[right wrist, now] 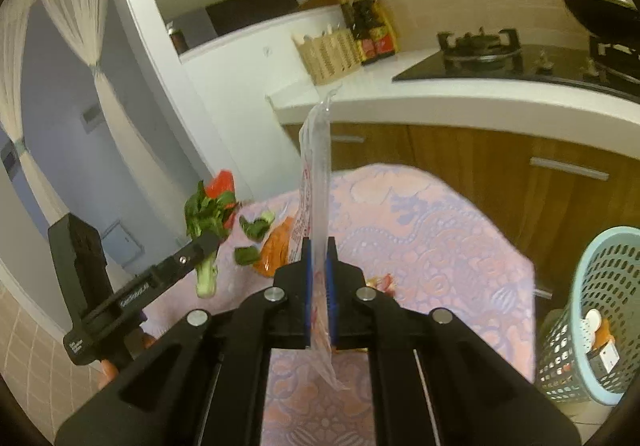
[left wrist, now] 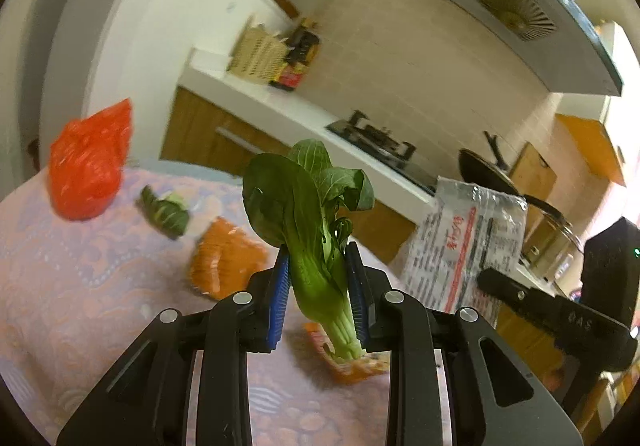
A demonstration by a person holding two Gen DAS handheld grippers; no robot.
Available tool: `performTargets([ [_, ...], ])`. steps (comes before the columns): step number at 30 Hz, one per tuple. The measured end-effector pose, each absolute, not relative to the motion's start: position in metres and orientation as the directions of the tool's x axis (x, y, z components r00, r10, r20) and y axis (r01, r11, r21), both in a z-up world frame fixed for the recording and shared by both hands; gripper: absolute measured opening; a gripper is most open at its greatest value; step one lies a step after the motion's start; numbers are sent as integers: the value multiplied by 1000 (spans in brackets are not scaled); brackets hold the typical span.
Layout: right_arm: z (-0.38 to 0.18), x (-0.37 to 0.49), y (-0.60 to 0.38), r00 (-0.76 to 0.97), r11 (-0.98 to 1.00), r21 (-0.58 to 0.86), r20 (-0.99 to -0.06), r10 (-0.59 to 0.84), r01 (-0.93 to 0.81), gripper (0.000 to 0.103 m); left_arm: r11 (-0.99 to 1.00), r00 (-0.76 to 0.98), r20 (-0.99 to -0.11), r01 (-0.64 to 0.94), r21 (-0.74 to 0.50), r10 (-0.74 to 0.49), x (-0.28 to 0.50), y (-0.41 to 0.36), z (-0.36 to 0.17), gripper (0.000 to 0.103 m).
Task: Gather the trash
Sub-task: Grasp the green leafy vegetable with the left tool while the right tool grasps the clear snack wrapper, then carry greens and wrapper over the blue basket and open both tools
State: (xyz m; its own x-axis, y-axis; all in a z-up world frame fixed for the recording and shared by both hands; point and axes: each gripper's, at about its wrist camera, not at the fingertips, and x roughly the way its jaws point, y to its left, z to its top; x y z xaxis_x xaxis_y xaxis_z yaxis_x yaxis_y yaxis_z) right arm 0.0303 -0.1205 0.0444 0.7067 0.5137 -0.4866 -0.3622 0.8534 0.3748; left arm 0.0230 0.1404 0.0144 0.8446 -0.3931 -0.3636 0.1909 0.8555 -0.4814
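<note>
My left gripper (left wrist: 318,270) is shut on a green bok choy (left wrist: 304,205), held upright above the table with its pale stem hanging below the blue pads. The same gripper (right wrist: 208,244) and bok choy (right wrist: 204,213) show at the left of the right wrist view. My right gripper (right wrist: 319,250) is shut on a clear printed plastic wrapper (right wrist: 318,165), seen edge on. That wrapper (left wrist: 464,242) shows its printed face in the left wrist view, with the right gripper (left wrist: 486,280) on its lower edge. A light blue trash basket (right wrist: 600,286) stands at the lower right.
On the pink and lilac tablecloth (left wrist: 80,306) lie a red plastic bag (left wrist: 86,165), a loose leaf piece (left wrist: 166,209) and orange wrappers (left wrist: 226,258). Behind runs a white counter (right wrist: 440,101) with a gas stove (right wrist: 480,49), a wok (right wrist: 600,9) and a woven basket (right wrist: 328,53).
</note>
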Motion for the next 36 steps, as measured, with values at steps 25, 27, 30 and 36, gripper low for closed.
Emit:
performTargets([
  [25,33,-17,-369,886,894,438,-446,129,90,4,643,487,-422,617,-453,-765,73,-127,36,26],
  [27,23,-19,-387,879,886,443,-466,99,135,4,632,456,-444,630,-451,-771,79,-150,28,26],
  [30,7,-21,-409,866,872,454,-494,77,181,4,621,412,-480,640,-452,-774,89,-185,14,26],
  [36,-14,-19,-435,845,858,453,-533,43,242,4,614,353,-538,652,-445,-765,100,-230,-10,26],
])
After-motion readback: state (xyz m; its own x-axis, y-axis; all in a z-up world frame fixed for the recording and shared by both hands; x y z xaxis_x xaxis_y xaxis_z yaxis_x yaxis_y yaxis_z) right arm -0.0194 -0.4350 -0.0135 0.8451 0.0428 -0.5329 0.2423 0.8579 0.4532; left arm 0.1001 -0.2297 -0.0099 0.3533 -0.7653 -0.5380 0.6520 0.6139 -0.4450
